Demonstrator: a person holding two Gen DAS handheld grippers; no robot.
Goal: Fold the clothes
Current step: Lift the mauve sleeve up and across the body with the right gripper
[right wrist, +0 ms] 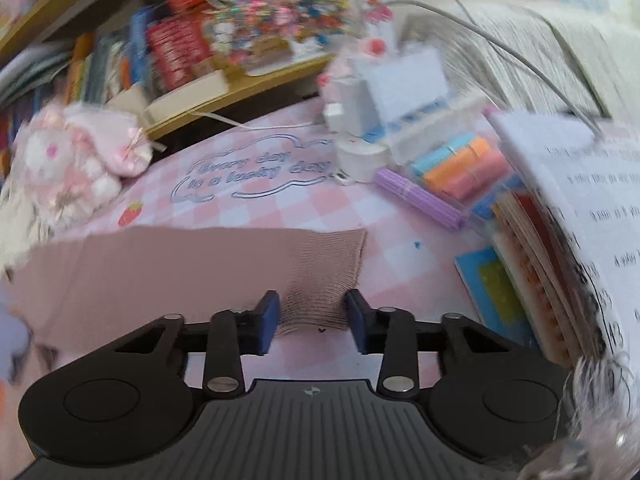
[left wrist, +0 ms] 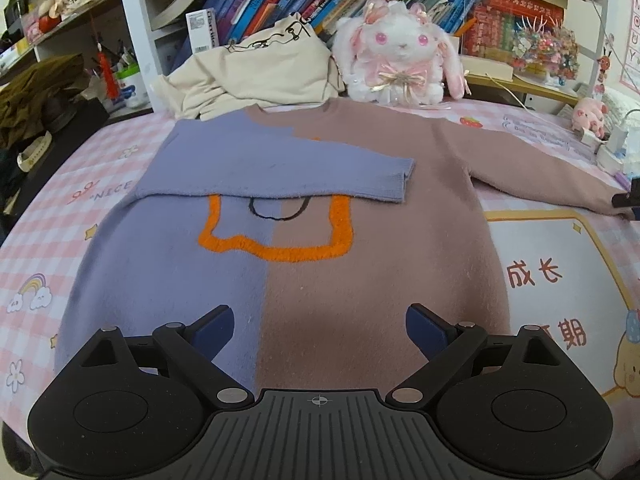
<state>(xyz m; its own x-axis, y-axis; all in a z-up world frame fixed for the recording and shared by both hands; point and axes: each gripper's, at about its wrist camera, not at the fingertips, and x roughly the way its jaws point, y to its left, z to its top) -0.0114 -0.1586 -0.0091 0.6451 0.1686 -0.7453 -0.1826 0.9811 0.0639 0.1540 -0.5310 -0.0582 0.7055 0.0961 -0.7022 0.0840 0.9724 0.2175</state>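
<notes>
A child's bedroom at home.
Ahead of the tongs, a pink checked bed sheet (left wrist: 120, 160) with cartoon pictures, a fluffy bunny toy (left wrist: 400, 64), and shelves full of books (left wrist: 280, 0).

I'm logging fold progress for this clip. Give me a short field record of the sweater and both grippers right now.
garment: two-tone sweater, flat on the pink checked bedsheet
purple sleeve: folded across the chest
pink sleeve: stretched out to the side, not yet folded
left gripper: open, above the hem, holding nothing
right gripper: fingers either side of the pink sleeve's ribbed cuff, not closed
nearby: plush rabbit, beige garment
</notes>
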